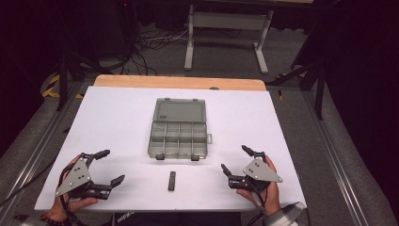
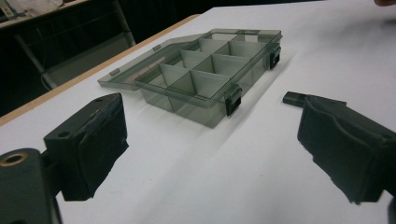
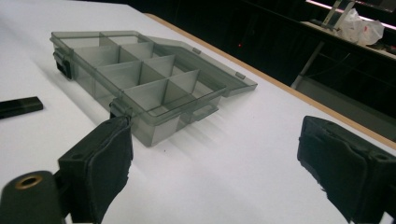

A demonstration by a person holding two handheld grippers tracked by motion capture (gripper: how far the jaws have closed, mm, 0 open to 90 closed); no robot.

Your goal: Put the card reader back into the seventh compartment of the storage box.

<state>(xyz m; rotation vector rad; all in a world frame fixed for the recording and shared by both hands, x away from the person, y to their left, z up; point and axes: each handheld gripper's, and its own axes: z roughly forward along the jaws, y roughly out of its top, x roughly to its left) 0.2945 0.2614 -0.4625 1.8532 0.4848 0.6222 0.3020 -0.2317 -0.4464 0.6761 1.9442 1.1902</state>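
A clear grey compartment box [image 1: 179, 133] lies open in the middle of the white table [image 1: 117, 122], its lid folded back flat and its compartments empty. It shows too in the left gripper view as the box [image 2: 210, 77] and in the right gripper view as the box [image 3: 140, 81]. A small black stick [image 1: 172, 181] lies in front of it, also seen as the stick [image 2: 294, 98] and the stick [image 3: 18, 106]. My left gripper [image 1: 112, 165] rests at the near left, open and empty. My right gripper [image 1: 234, 160] rests at the near right, open and empty.
A wooden strip [image 1: 179, 82] edges the table's far side. Beyond it stand a metal table frame [image 1: 226, 33] and cables [image 1: 146, 42] on the floor. Metal rails run along both sides of the table.
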